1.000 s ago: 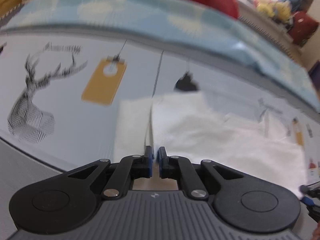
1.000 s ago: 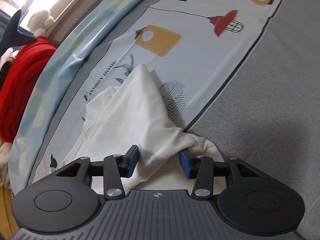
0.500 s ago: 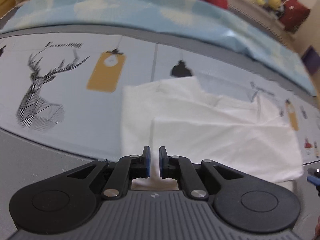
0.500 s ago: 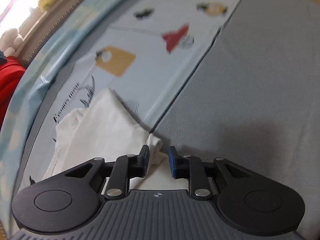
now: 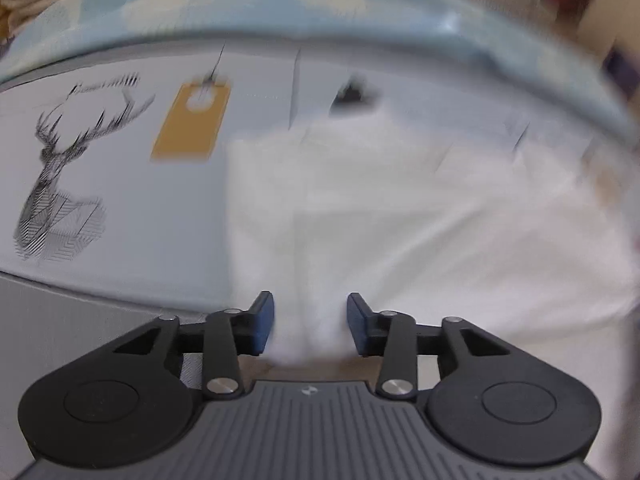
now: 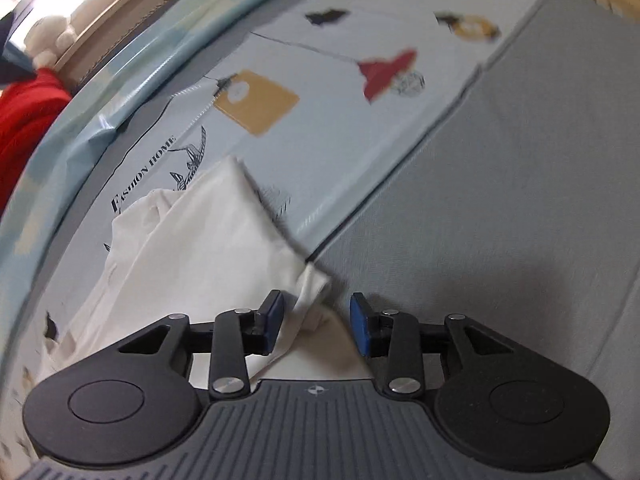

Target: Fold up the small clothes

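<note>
A small white garment (image 5: 400, 216) lies folded on a pale blue printed sheet; the left wrist view is motion-blurred. My left gripper (image 5: 310, 322) is open, its blue pads either side of the garment's near edge. In the right wrist view the same white garment (image 6: 192, 240) lies left of centre, one corner reaching between the fingers. My right gripper (image 6: 316, 328) is open over that corner, at the border of the printed sheet and the grey mat.
The printed sheet (image 5: 120, 168) carries a deer drawing, a yellow tag and lamp pictures (image 6: 384, 74). A grey mat (image 6: 500, 200) lies to the right. A light blue quilt (image 5: 320, 8) runs along the far side, with red fabric (image 6: 24, 120) and plush toys behind.
Both grippers were nearly shut half a second ago and now stand open. The garment lies flatter on the sheet, and the left view has shifted closer to it.
</note>
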`<state>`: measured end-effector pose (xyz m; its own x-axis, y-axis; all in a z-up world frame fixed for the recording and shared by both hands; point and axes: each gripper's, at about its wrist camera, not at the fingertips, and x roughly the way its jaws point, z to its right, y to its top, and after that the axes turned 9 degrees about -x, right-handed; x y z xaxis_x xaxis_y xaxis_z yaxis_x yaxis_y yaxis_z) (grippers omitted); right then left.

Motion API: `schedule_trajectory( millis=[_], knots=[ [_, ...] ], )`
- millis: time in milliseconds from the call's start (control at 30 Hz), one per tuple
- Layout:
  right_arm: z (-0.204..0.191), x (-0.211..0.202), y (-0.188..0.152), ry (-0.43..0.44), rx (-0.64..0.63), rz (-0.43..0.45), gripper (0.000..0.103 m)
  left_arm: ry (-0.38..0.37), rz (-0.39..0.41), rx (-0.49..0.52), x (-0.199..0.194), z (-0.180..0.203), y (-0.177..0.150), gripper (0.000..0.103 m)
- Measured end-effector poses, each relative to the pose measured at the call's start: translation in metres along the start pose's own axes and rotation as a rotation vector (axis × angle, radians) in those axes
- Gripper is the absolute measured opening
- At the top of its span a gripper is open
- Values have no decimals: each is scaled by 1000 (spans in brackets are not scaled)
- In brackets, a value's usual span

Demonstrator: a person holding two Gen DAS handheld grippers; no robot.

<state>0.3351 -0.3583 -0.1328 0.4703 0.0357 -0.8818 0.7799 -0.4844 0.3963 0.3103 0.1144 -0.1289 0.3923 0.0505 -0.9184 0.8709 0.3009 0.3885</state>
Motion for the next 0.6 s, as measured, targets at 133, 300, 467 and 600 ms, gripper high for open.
schedule_trajectory(
  millis=[133, 300, 467, 600],
  knots=[
    [12, -43, 4, -37, 47, 60, 38, -29, 65, -48, -49, 1, -6, 44],
    [7, -142, -4, 19, -92, 301, 38, -56, 303, 78, -156, 21, -37, 56],
    [31, -221, -48, 187, -162, 360, 39, 7, 541, 47, -237, 9, -126, 81],
    [69, -266, -122, 236, -332, 443, 39, 77, 635, 67, -265, 6, -207, 82]
  ],
)
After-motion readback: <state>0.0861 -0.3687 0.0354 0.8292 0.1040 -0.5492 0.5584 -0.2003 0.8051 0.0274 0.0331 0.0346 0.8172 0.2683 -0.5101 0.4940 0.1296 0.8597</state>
